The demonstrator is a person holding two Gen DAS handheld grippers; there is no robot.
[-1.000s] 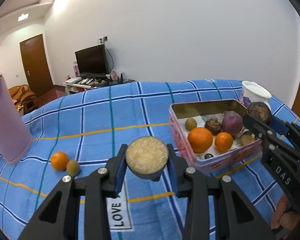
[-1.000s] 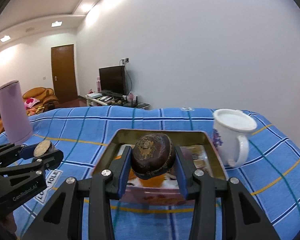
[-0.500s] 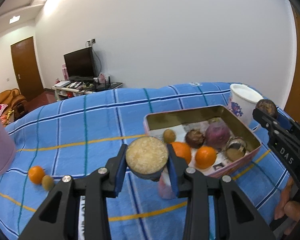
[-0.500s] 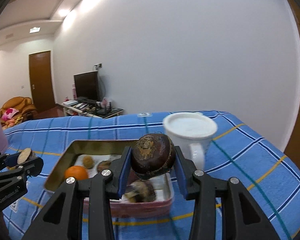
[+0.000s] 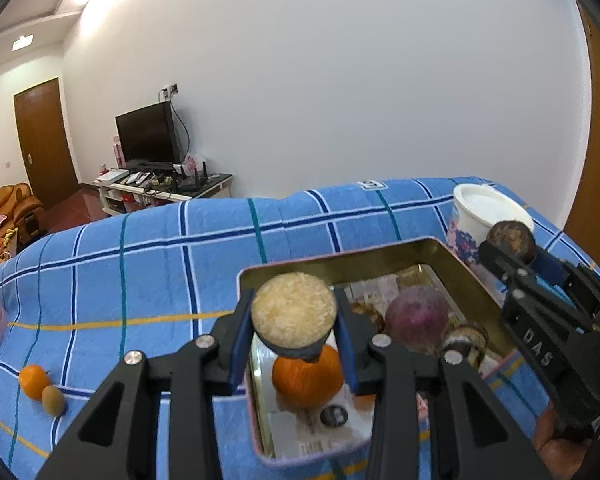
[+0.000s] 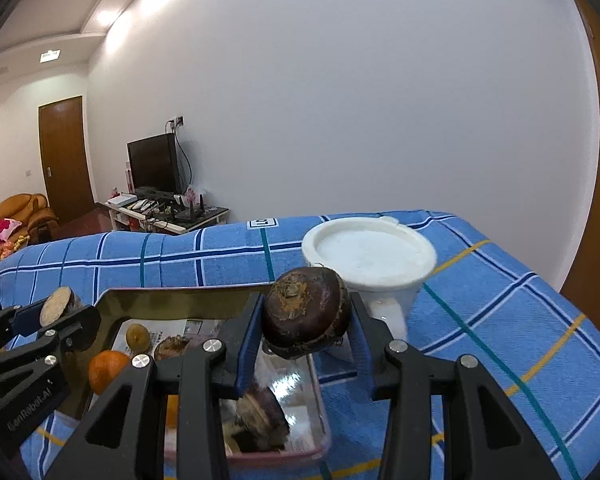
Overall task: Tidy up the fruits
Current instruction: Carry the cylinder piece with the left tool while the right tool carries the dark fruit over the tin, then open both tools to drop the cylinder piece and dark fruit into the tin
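A home living room. White plastered walls and a recessed ceiling with lit panels enclose the space. A black flat-screen television (image 5: 148,134) stands on a low white media stand (image 5: 160,188) cluttered with remote controls and small items, its cable running to a wall socket. A brown wooden door (image 5: 46,142) is shut in the far wall, and an orange-tan leather armchair (image 6: 18,216) holds a pink cushion. In the foreground, a blue plaid cloth (image 5: 148,272) covers the counter.
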